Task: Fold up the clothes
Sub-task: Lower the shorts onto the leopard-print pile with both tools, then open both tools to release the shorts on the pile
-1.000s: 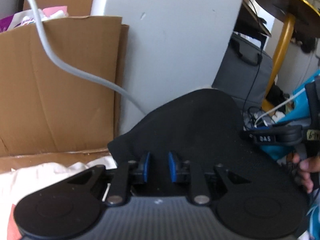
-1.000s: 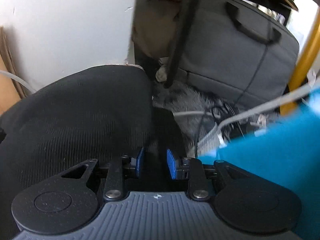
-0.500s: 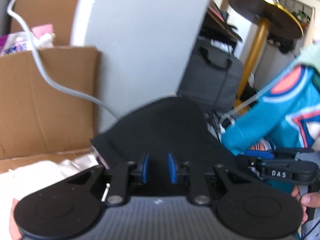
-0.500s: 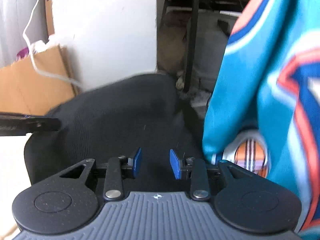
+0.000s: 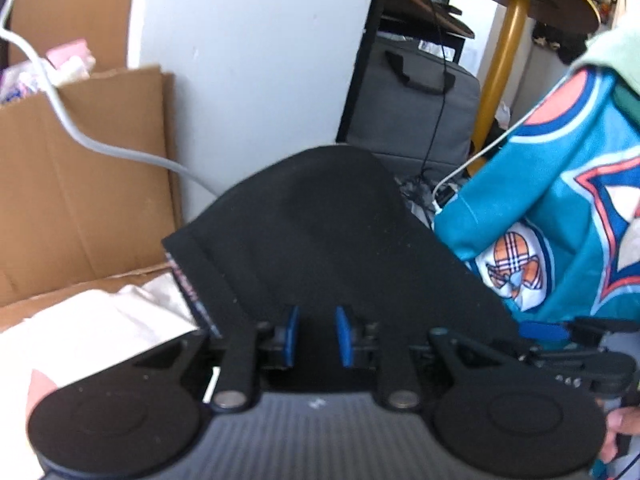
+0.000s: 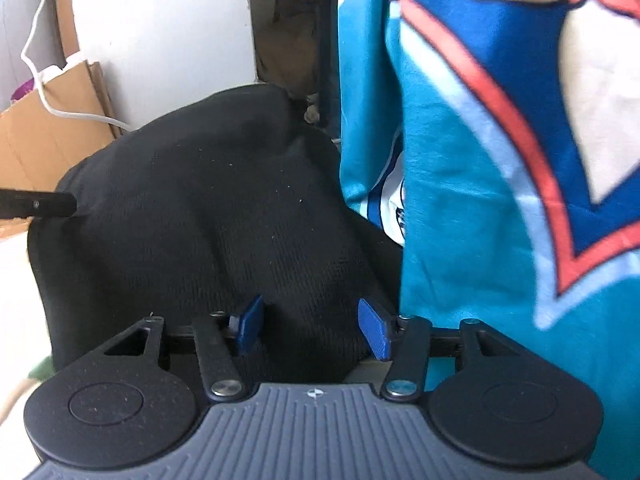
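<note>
We open right gripper (image 6: 312,330), letting black garment (image 6: 208,216) go; left gripper (image 5: 316,336) seems clamped on it, hem now ours to lay.

Cardboard box (image 5: 80,184) against a white wall (image 5: 256,60), crossed by a grey cable (image 5: 72,136); grey bag (image 5: 412,104) beside a yellow table leg (image 5: 500,64).

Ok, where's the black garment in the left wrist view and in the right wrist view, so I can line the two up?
Left wrist: the black garment fills the centre, running back to the pads, left of the teal jersey.
Right wrist: it fills the centre and left, with the jersey on its right.
Shared landmark: the cardboard box at the left.
</note>
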Demonstrator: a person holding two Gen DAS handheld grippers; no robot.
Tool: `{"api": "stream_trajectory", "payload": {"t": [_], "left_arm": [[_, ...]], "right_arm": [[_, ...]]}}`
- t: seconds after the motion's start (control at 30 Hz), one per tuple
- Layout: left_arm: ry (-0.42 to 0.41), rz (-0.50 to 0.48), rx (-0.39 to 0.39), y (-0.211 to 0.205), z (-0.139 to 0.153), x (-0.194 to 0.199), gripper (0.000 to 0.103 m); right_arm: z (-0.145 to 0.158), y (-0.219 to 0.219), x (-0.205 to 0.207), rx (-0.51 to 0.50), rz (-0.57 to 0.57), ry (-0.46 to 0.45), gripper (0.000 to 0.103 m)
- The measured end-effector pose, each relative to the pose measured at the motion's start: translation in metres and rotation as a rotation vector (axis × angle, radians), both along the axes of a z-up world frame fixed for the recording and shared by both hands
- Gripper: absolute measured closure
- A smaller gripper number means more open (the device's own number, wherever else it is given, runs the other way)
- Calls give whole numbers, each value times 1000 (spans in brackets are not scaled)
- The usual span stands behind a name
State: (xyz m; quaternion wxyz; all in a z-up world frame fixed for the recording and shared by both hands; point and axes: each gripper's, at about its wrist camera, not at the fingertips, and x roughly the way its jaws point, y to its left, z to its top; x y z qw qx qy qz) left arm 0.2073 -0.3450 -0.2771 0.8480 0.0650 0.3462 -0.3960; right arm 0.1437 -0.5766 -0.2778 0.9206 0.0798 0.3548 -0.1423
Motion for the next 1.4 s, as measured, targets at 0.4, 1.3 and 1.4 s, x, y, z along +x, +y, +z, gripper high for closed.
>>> {"api": "stream_trajectory", "payload": {"t": [0.4, 1.3, 1.4], "left_arm": [[-3, 25, 3, 6, -8, -16, 81], [197, 158, 200, 75, 124, -40, 1], [257, 188, 217, 86, 145, -41, 1]], "right_arm": [[10, 22, -3, 17, 51, -1, 52], [137, 71, -34, 258, -41, 196, 1], [162, 74, -39, 280, -50, 199, 0]]}}
